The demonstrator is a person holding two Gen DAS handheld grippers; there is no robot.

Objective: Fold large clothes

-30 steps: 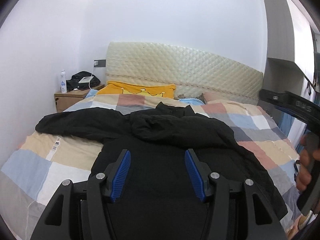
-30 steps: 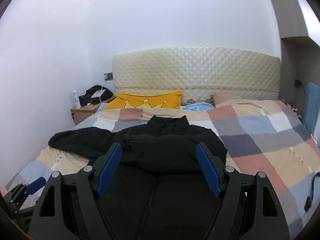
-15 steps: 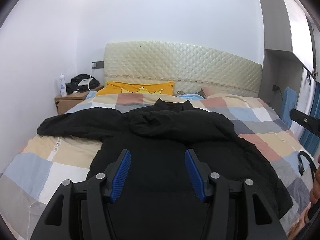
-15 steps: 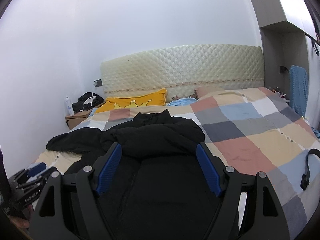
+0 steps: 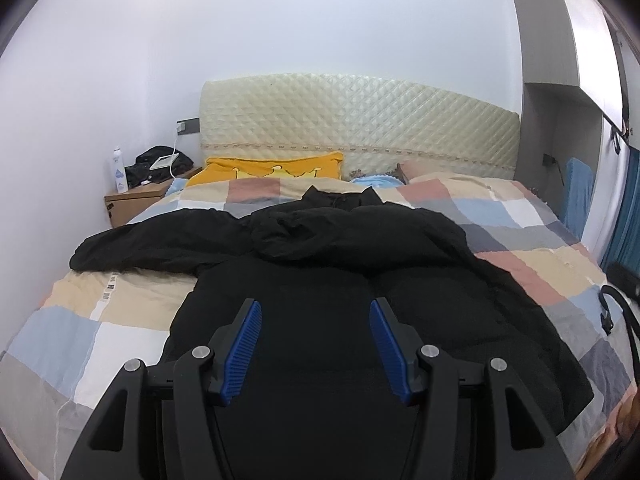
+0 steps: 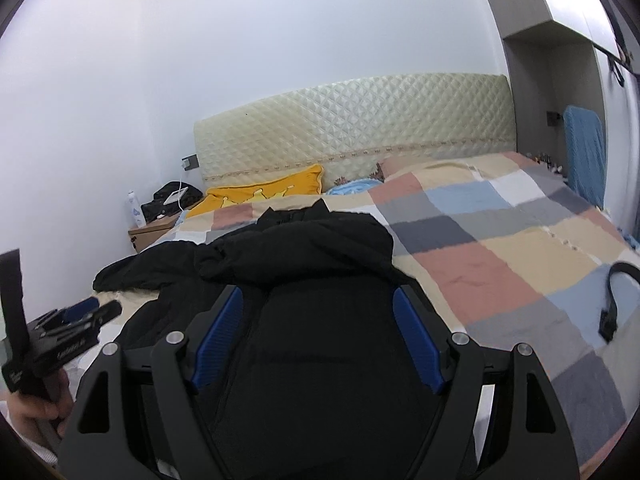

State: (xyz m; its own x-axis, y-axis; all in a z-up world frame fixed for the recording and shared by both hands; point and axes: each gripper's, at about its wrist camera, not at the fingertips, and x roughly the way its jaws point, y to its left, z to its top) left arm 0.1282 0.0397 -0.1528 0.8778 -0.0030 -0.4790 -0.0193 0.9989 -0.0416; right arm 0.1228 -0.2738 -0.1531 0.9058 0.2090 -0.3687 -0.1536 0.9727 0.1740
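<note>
A large black jacket [image 5: 328, 280] lies spread on the checked bedspread [image 5: 520, 216], collar toward the headboard. One sleeve [image 5: 160, 246] stretches out to the left; the other is folded across the chest. My left gripper [image 5: 314, 304] hovers over the jacket's lower part, open, with nothing between its blue pads. In the right wrist view the jacket [image 6: 316, 240] fills the middle. My right gripper [image 6: 316, 292] is open above its lower front and holds nothing. The left gripper [image 6: 76, 320] shows at the lower left, held in a hand [image 6: 36, 408].
A black looped strap or cable [image 6: 612, 304] lies on the bedspread at the right. A yellow pillow [image 5: 272, 166] leans at the quilted headboard [image 5: 360, 120]. A wooden nightstand [image 5: 136, 200] with a bottle [image 5: 119, 172] stands at the back left. A blue towel [image 6: 584, 160] hangs at the right.
The right gripper has moved right and down and has left the left wrist view. In the right wrist view the left gripper now shows larger at the lower left. Neither gripper's opening has changed.
</note>
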